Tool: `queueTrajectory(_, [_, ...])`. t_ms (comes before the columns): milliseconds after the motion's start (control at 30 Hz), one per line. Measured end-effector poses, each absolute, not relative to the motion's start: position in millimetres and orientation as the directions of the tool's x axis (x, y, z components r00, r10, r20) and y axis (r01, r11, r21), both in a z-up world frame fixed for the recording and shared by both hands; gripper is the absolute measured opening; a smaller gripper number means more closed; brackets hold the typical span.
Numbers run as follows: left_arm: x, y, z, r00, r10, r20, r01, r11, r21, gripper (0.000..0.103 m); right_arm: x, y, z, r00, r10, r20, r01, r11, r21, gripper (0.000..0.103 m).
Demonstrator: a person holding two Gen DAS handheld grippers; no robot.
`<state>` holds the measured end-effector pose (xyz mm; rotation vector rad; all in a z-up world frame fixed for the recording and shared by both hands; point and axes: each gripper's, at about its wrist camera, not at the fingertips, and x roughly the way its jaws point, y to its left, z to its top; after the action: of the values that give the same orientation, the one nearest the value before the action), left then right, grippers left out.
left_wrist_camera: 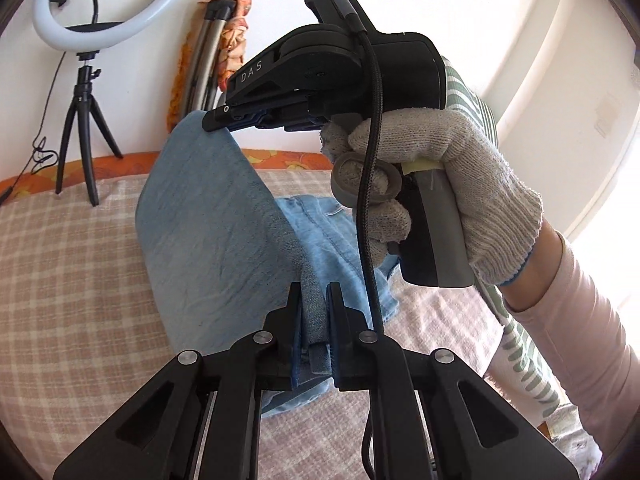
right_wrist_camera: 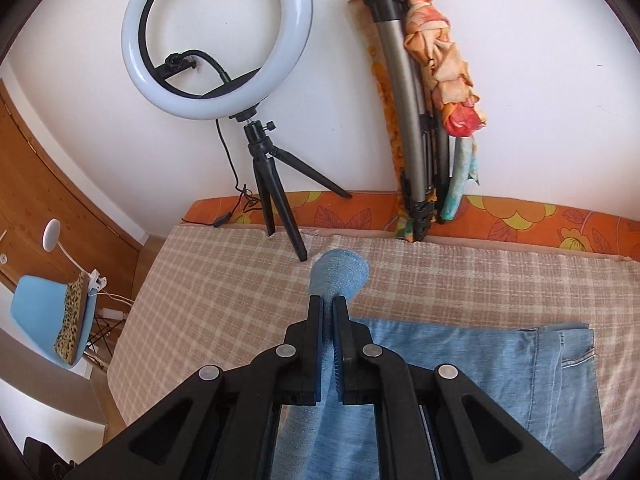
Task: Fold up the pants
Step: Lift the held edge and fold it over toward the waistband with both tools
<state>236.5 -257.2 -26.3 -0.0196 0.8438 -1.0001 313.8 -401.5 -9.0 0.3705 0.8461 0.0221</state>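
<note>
Pants [right_wrist_camera: 472, 364] on checked bed cover [right_wrist_camera: 224, 280], both grippers' fingers [left_wrist_camera: 297, 312] [right_wrist_camera: 316, 320] clenched on denim, ring light tripod [right_wrist_camera: 276, 192] beyond.

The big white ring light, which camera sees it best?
The right wrist view: the white ring light on its black tripod shows whole, standing at the far edge of the checked bedspread. The left wrist view catches it only small in the top corner, its ring cut off.
</note>
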Motion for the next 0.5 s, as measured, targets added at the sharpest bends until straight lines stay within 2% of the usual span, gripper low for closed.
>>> queueTrajectory(500, [220.0,-381.7,-40.5,0.122,-0.759,-0.64,0.8,0.457,-0.39,0.009,246.9,-534.6,-32.2,0.695,0.103,-0.712,0.237,0.902,0.362,0.002])
